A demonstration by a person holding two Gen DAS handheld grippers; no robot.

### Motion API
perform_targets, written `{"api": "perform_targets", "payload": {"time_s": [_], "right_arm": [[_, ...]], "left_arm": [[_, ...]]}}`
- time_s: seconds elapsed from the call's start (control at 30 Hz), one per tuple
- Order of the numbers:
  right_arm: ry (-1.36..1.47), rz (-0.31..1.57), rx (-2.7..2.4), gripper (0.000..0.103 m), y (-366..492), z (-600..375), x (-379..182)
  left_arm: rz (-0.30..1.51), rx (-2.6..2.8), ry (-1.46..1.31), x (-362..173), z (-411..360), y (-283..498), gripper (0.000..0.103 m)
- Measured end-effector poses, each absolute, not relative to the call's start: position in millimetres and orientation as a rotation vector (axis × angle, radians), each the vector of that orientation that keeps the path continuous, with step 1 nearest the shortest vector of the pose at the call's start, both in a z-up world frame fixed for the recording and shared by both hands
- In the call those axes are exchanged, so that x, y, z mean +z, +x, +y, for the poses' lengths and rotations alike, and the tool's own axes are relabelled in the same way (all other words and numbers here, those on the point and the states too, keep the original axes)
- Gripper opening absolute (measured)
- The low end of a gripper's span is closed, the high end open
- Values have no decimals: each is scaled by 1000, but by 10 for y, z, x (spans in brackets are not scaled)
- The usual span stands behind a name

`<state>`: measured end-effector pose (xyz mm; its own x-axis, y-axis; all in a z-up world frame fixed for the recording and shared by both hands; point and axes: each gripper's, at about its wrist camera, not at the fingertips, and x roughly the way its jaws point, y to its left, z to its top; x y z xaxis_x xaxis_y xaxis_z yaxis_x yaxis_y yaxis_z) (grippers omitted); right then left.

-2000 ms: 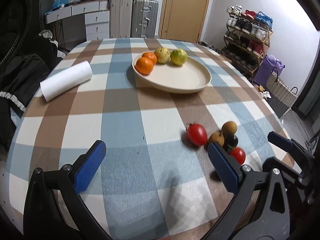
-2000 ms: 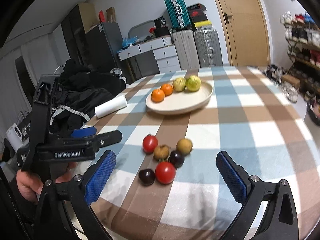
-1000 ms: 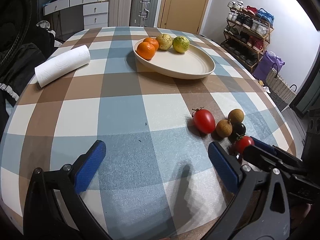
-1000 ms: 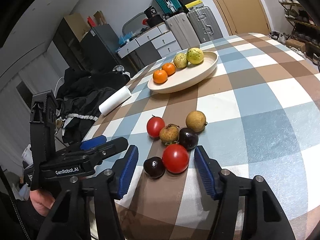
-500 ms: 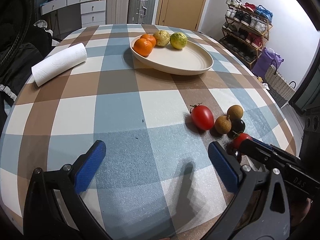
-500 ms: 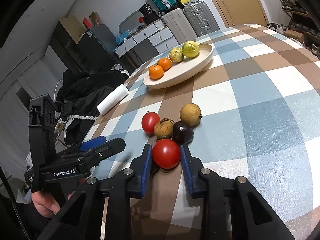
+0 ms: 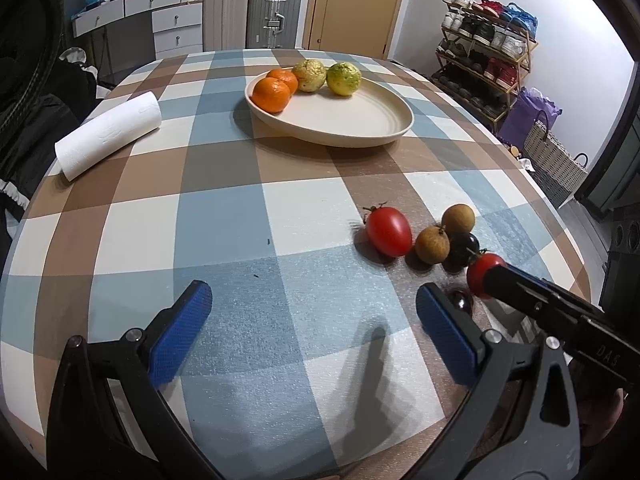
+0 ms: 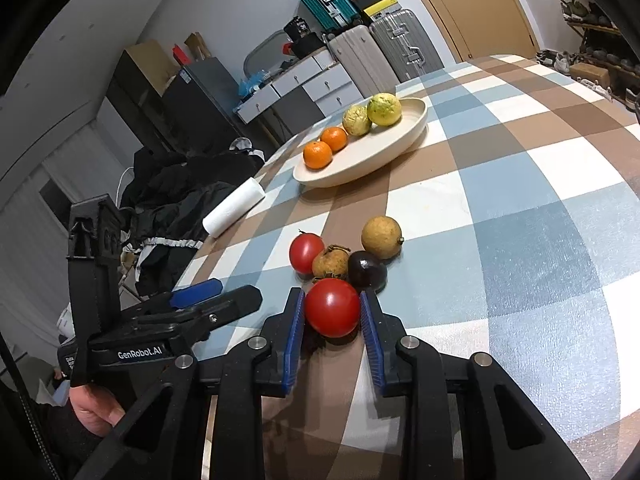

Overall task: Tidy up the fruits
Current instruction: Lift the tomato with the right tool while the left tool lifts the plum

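My right gripper (image 8: 332, 314) is shut on a red tomato (image 8: 333, 307), which also shows in the left wrist view (image 7: 480, 270), lifted slightly off the checked tablecloth. Just beyond it lie a second red tomato (image 8: 306, 253), two brown longans (image 8: 331, 263) (image 8: 381, 237) and a dark plum (image 8: 367, 269). Another dark plum (image 7: 462, 300) lies under the gripper. A cream plate (image 8: 404, 142) holds two oranges (image 8: 318, 155) and two yellow-green fruits (image 8: 384, 109). My left gripper (image 7: 314, 330) is open and empty over the table's near part.
A white paper towel roll (image 7: 108, 140) lies at the table's left edge. Dark clothes (image 8: 180, 196) are piled beside the table. Suitcases, drawers and a shoe rack (image 7: 488, 64) stand around the room.
My right gripper came down onto the fruit cluster, closed on the red tomato and raised it a little. The left gripper stayed open and drifted slightly.
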<state>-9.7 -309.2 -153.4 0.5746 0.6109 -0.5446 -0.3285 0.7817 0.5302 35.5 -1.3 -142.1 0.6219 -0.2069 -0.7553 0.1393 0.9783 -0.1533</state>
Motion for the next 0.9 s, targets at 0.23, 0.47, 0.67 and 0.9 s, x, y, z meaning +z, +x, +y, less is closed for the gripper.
{"api": "perform_targets", "payload": {"time_s": [0.23, 0.47, 0.67, 0.9], "right_arm": [[416, 752, 555, 29, -96, -3206, -1486], [429, 710, 531, 29, -86, -3397, -1389], [456, 688, 518, 29, -82, -3563, -1342], [475, 687, 509, 29, -88, -3623, -1371]], "left_arm": [[868, -251, -77, -1371, -101, 315, 102], [893, -335, -43, -1372, -336, 300, 102], [908, -383, 27, -1411, -561, 285, 102], [900, -389, 61, -1443, -640, 258, 92]]}}
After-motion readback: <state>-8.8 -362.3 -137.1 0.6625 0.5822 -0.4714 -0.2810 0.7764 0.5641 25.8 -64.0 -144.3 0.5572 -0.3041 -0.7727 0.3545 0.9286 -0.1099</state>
